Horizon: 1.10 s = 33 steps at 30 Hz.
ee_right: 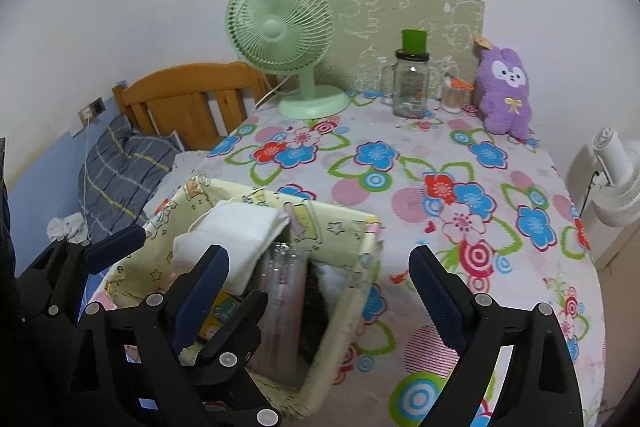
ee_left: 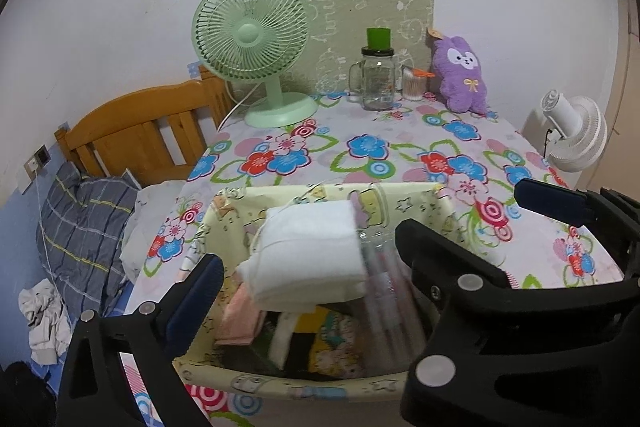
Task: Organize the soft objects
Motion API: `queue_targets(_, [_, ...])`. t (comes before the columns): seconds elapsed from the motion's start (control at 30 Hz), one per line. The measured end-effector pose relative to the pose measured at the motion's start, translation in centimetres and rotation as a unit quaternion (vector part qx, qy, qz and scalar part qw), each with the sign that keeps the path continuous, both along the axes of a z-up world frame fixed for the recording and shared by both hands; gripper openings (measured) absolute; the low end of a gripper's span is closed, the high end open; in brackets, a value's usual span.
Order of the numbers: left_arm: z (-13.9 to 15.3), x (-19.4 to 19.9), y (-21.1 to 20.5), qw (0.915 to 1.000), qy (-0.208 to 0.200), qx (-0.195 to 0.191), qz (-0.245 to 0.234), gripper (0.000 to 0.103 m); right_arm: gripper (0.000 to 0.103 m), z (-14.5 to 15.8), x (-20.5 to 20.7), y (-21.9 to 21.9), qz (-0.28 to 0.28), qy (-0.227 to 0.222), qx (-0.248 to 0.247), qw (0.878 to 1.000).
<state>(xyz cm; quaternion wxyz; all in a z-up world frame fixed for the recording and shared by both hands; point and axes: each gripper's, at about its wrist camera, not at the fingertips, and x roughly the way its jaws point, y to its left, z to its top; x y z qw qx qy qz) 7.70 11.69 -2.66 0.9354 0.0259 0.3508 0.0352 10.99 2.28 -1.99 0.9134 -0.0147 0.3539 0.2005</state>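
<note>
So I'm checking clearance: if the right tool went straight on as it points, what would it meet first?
Probably the flowered tablecloth, just right of the fabric basket; depth is unclear.

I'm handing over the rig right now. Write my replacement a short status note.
Left hand-held gripper: open, empty, over the fabric basket.
Right hand-held gripper: open, empty, at the basket's right edge.
Done: folded white cloth lies on top of the basket's contents.
Left: purple plush toy still stands at the table's far edge beside the glass jar.
</note>
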Motion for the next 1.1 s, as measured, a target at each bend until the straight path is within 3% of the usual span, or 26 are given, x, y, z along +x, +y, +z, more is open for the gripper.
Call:
queue_targets(0.67, [4.0, -1.5, -6.7, 0.9983, -0.047, -0.009, -0.032, 0.103, 0.098, 3.4, -2.5, -8.7, -0.077, -0.049, 0.016, 0.996])
queue_targets(1.1, [6.7, -3.6, -10.4, 0.996, -0.078, 0.0, -0.043, 0.103, 0.101, 6.0, -5.9, -14.0, -0.13, -0.101, 0.029, 0.986])
